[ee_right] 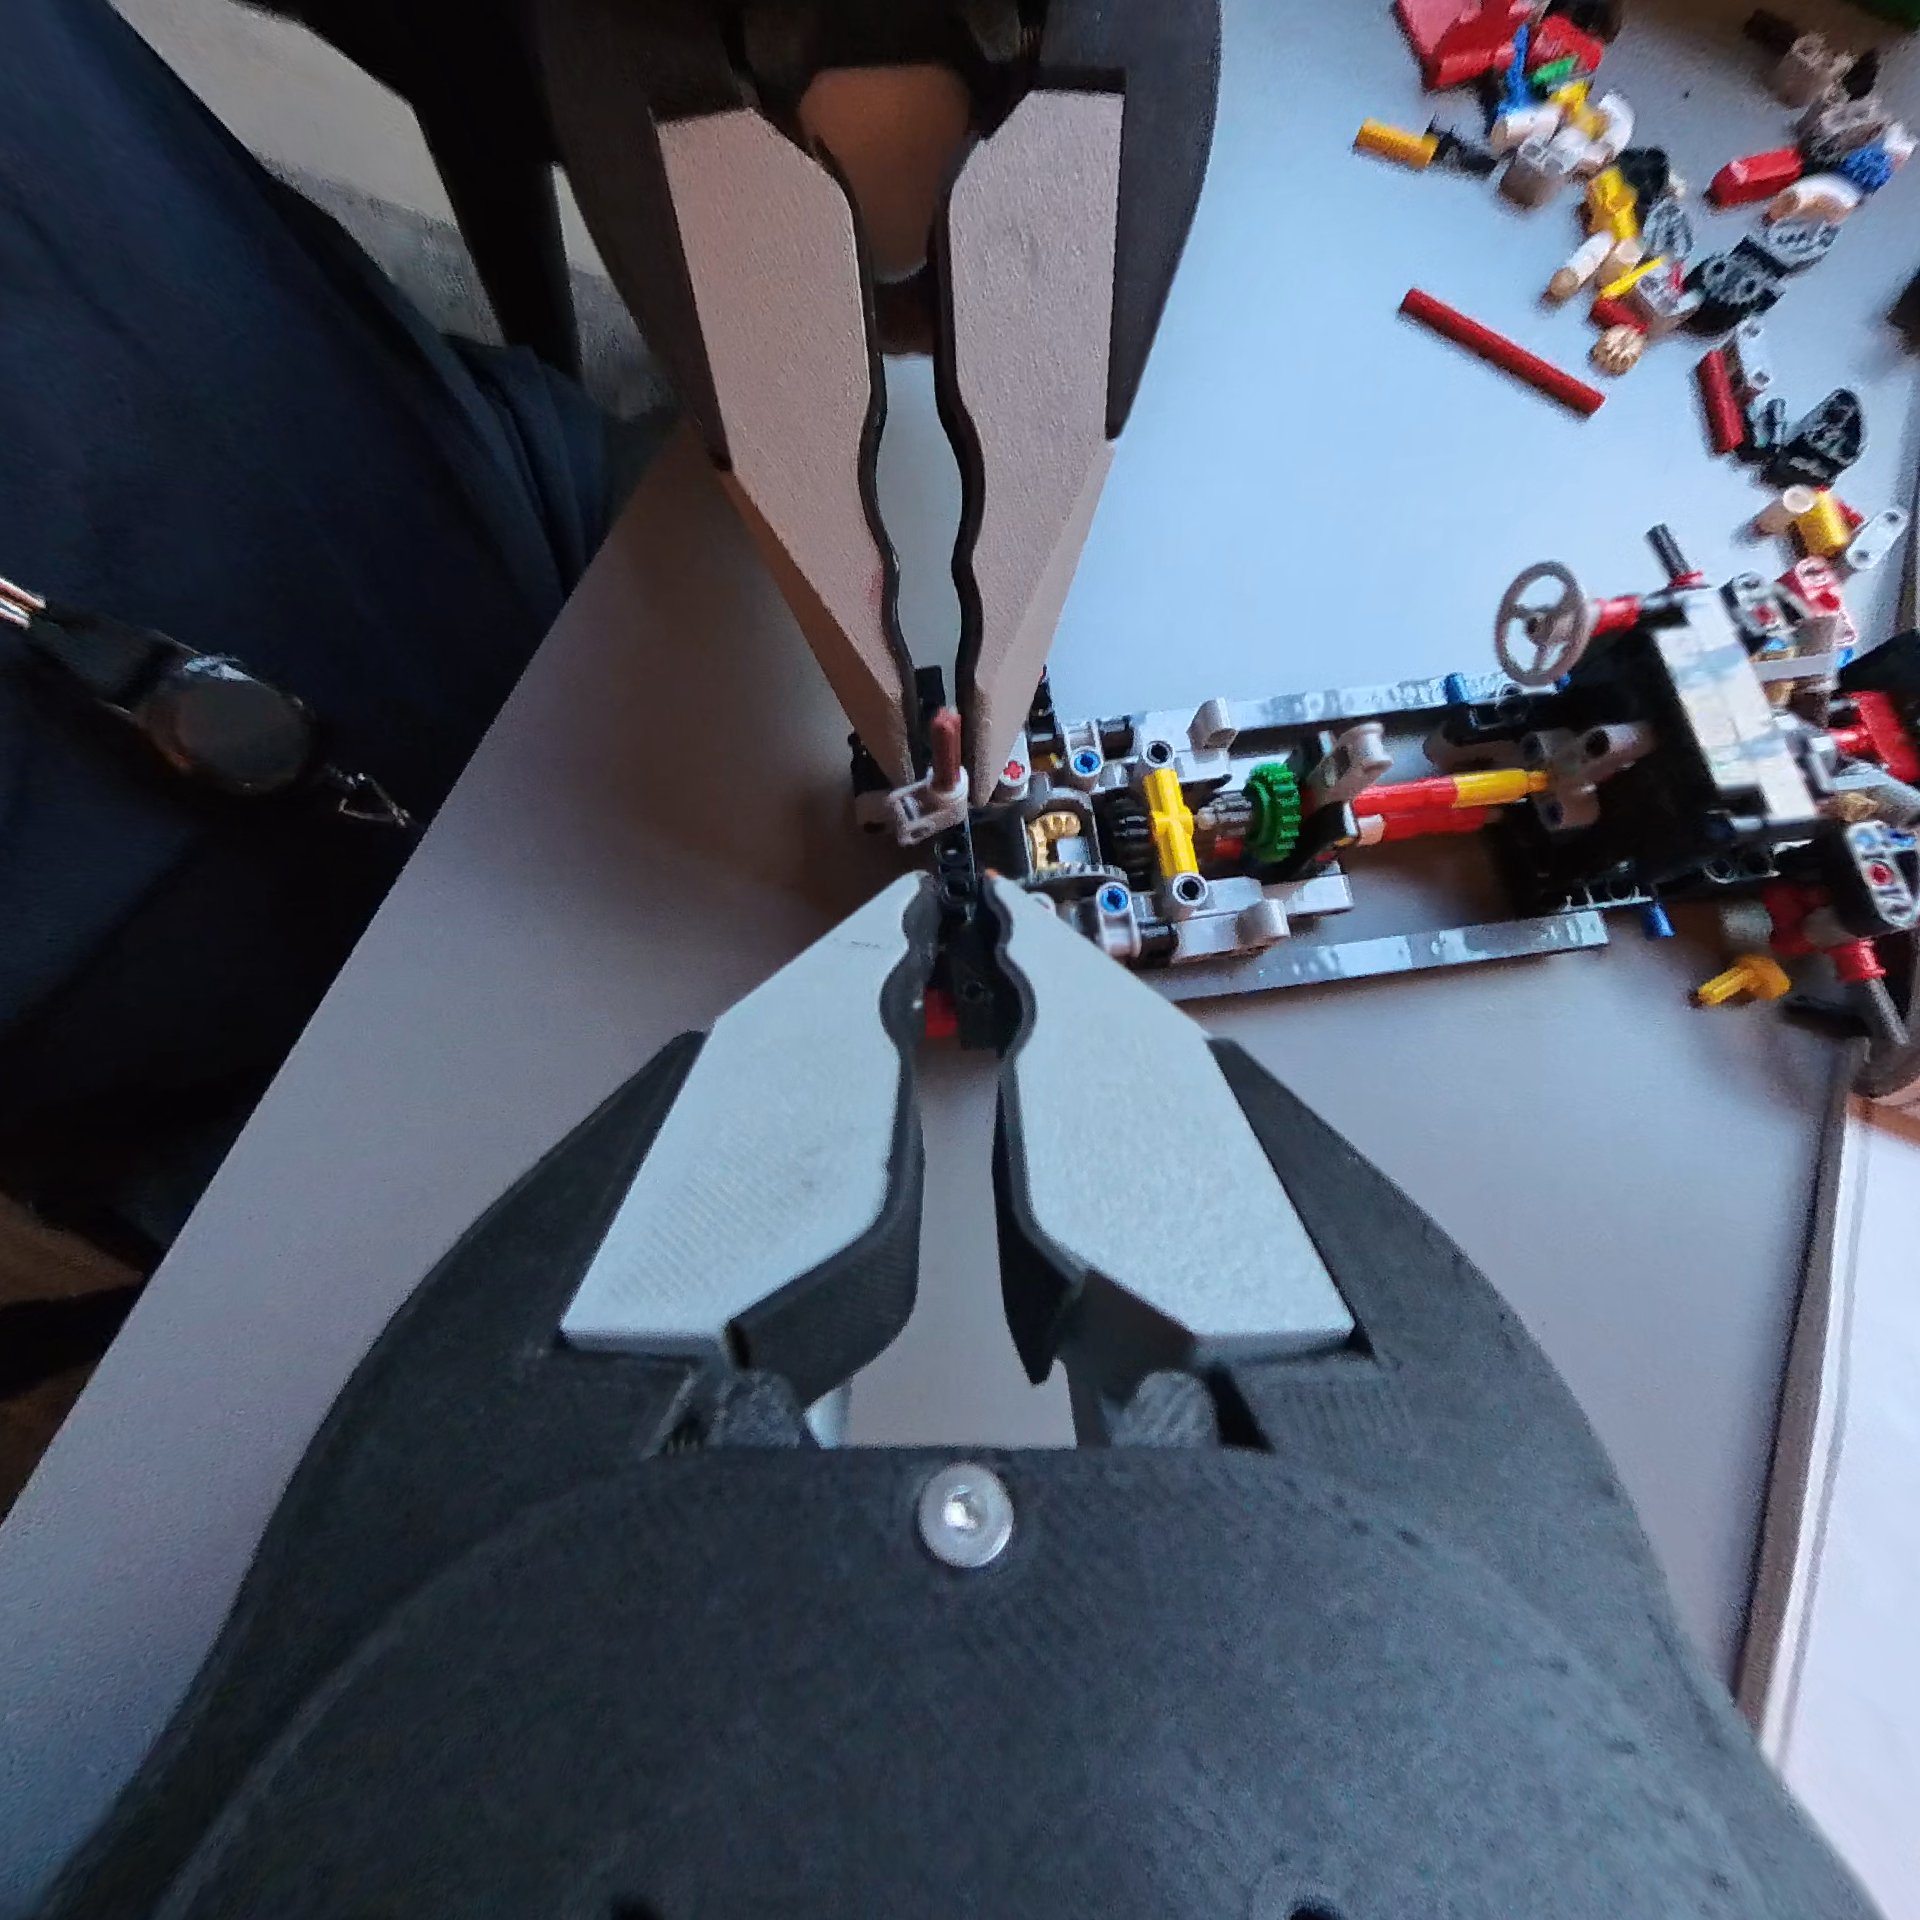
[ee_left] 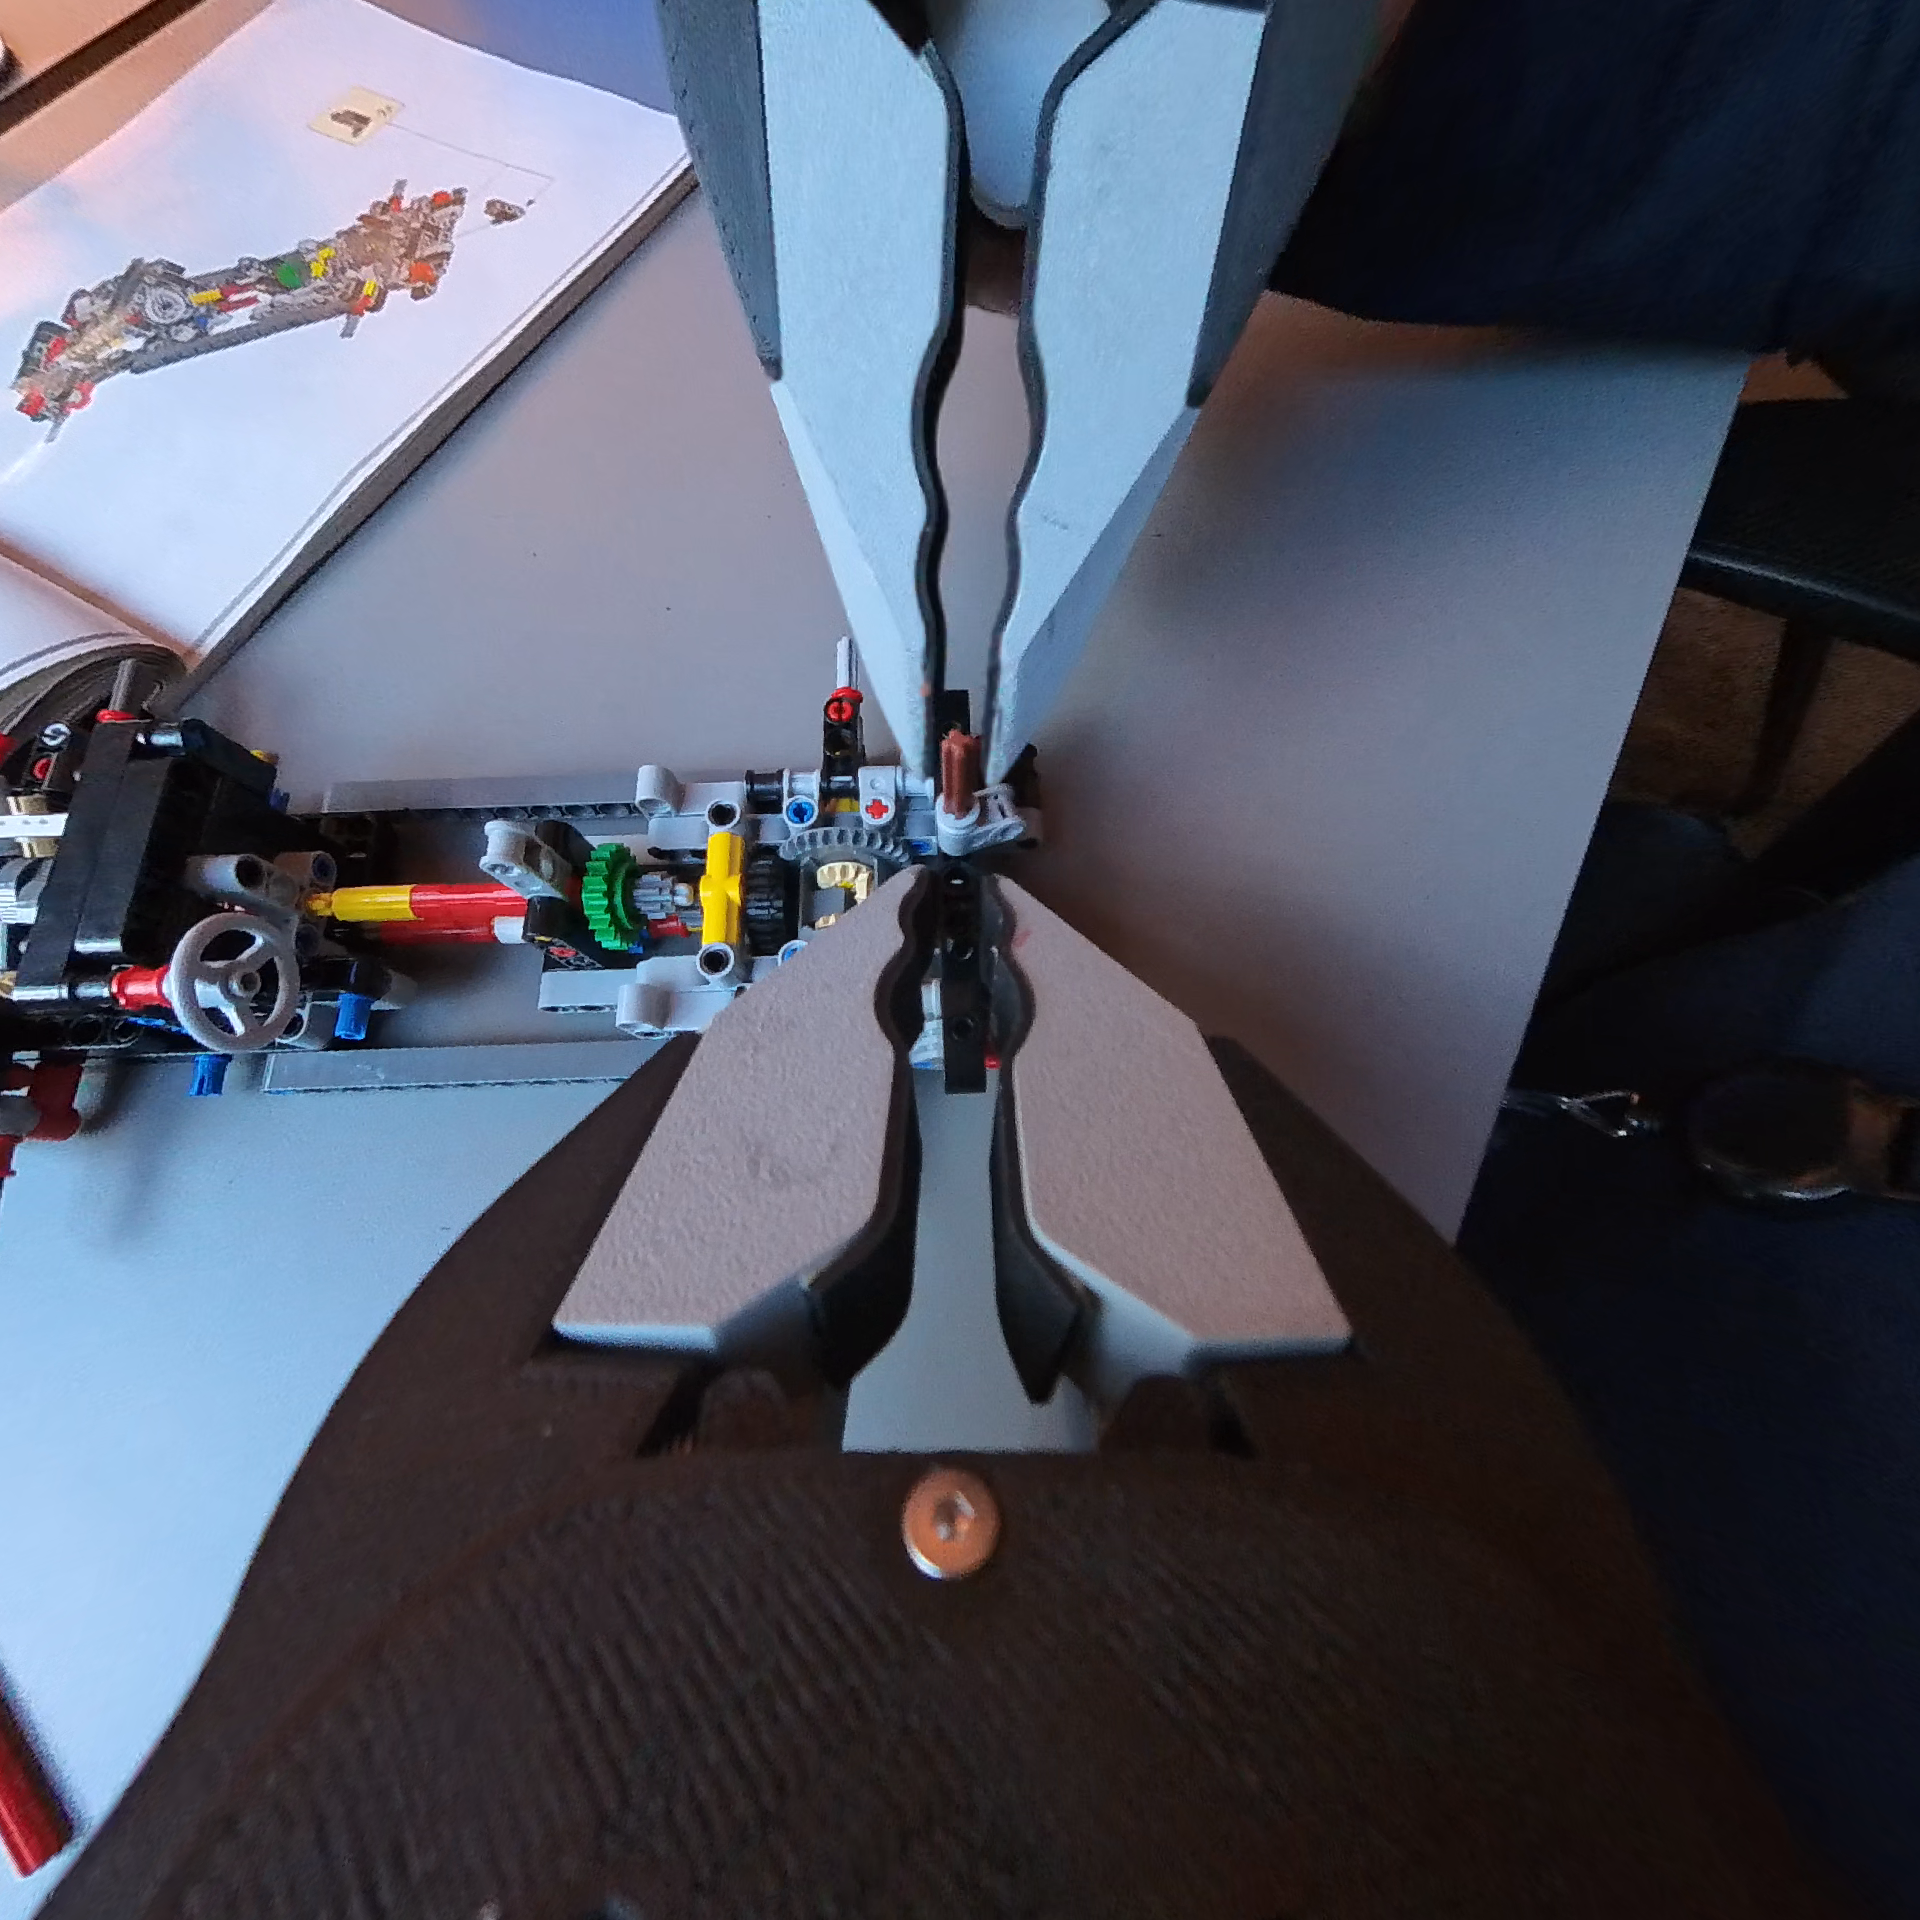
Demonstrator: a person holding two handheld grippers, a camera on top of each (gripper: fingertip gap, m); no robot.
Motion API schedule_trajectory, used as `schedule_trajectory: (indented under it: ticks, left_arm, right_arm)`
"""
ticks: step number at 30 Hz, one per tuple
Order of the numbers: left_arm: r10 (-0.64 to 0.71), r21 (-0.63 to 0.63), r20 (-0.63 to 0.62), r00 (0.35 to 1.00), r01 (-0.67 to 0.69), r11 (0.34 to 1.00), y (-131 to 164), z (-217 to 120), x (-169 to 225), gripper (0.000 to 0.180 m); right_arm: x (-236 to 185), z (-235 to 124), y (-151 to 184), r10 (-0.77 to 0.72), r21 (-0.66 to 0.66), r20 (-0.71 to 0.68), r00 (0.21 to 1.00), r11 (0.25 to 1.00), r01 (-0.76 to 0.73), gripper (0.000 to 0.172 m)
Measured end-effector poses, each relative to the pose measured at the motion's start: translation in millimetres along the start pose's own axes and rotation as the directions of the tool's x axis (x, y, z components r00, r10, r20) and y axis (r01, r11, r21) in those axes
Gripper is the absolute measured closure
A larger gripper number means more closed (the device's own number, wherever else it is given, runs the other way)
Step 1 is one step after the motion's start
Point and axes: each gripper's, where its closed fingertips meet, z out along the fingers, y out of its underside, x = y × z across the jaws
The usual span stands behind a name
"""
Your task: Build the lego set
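A brick-built car chassis (ee_left: pixel 582 992) lies on the pale table, with a green gear, a yellow connector and a grey steering wheel (ee_left: pixel 234 982). A black holed beam (ee_left: pixel 963 987) runs across the chassis's near end by the table edge. My left gripper (ee_left: pixel 961 883) is shut on one end of this beam. My right gripper (ee_right: pixel 958 894) faces it and is shut on the other end of the beam (ee_right: pixel 971 977). A short brown axle (ee_left: pixel 956 764) stands upright in a grey connector between the two grippers. The right gripper (ee_left: pixel 961 769) and the left gripper (ee_right: pixel 943 774) each show in the other view.
An open instruction booklet (ee_left: pixel 312 312) lies beyond the chassis. A pile of loose bricks (ee_right: pixel 1662 208) and a long dark red axle (ee_right: pixel 1496 353) lie on the table. A person in dark clothes (ee_right: pixel 208 416) sits at the table edge, close to the grippers. Only a small space, under 4 cm, lies between the two pairs of fingers.
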Motion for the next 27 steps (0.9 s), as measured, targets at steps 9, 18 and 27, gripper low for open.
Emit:
schedule_trajectory:
  ticks: [9,18,27]
  left_arm:
    - [0.01,0.015,0.041,0.999,-0.01,1.0,0,1,-1,0.175]
    - [0.009,-0.01,0.08,0.997,-0.008,1.0,2,2,-1,0.175]
    - [0.074,0.04,0.218,0.973,-0.085,0.996,4,-2,-10,0.175]
  right_arm:
    - [1,2,9,-0.089,-0.243,0.035,0.995,0.965,0.094,0.168]
    - [2,4,12,-0.133,-0.36,0.046,0.99,0.922,0.141,0.168]
    - [13,7,8,-0.376,-0.487,-0.024,0.926,0.814,0.318,0.168]
